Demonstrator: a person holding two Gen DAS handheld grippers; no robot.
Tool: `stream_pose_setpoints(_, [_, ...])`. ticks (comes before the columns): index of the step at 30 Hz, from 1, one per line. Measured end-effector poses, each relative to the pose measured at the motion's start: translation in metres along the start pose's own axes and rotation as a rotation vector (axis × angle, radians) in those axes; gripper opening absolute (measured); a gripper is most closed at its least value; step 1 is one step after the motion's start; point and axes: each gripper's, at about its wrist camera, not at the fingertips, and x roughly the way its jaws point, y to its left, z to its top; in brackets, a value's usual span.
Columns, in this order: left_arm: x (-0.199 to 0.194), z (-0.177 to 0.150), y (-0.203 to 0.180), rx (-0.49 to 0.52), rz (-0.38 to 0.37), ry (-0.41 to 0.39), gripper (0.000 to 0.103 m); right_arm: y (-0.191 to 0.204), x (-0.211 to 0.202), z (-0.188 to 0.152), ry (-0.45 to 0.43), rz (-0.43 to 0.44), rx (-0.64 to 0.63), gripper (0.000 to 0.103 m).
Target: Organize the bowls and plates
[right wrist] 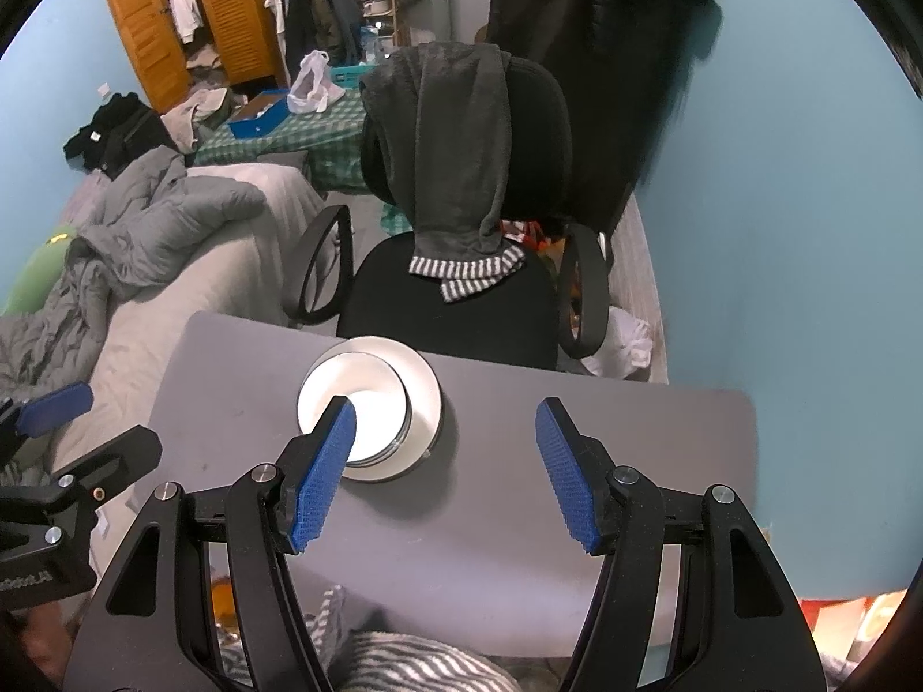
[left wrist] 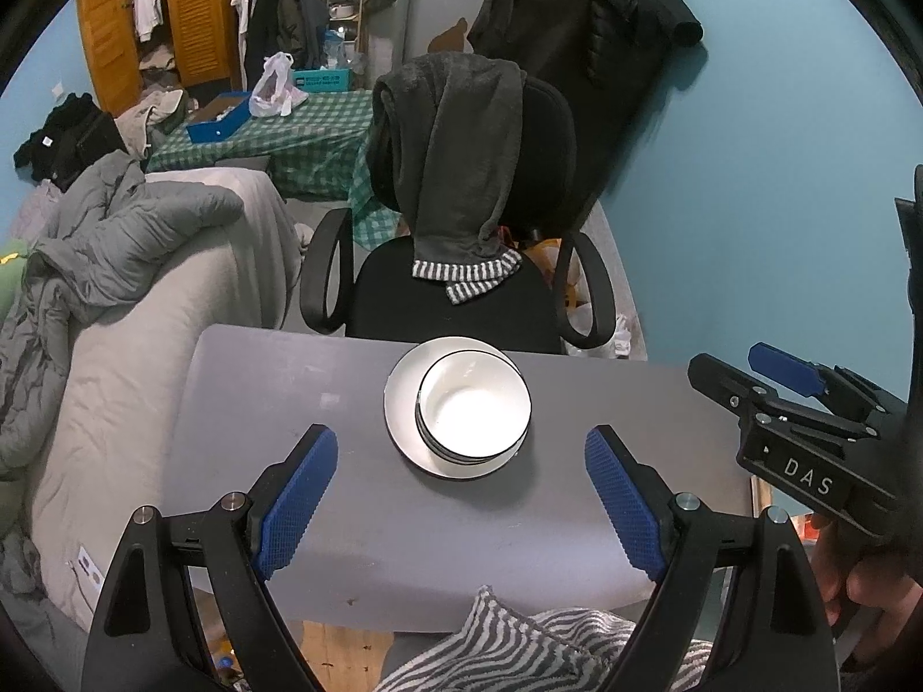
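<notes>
White bowls with a dark rim (left wrist: 473, 406) (right wrist: 369, 398) are nested and stand on a white plate (left wrist: 404, 398) (right wrist: 424, 398) near the far edge of the grey table (left wrist: 346, 519) (right wrist: 519, 519). My left gripper (left wrist: 461, 496) hovers above the table in front of the stack, open and empty. My right gripper (right wrist: 444, 467) is also open with nothing between its blue pads; its left finger overlaps the bowls in the right wrist view. In the left wrist view the right gripper (left wrist: 750, 369) shows at the right edge, held by a hand (left wrist: 865, 588).
A black office chair (left wrist: 461, 288) draped with a dark garment stands just behind the table. A bed with grey bedding (left wrist: 115, 288) lies to the left, and a blue wall (left wrist: 750, 202) to the right. A striped cloth (left wrist: 519, 651) lies at the near edge.
</notes>
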Motion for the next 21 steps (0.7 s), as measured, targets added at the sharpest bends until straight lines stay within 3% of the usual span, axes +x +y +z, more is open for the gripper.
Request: stream_pose_setpoints(21, [-0.003,0.003,-0.008,0.056,0.001,-0.011,0.095,0.008,-0.001,-0.001,0.001,0.001,-0.008,0.064])
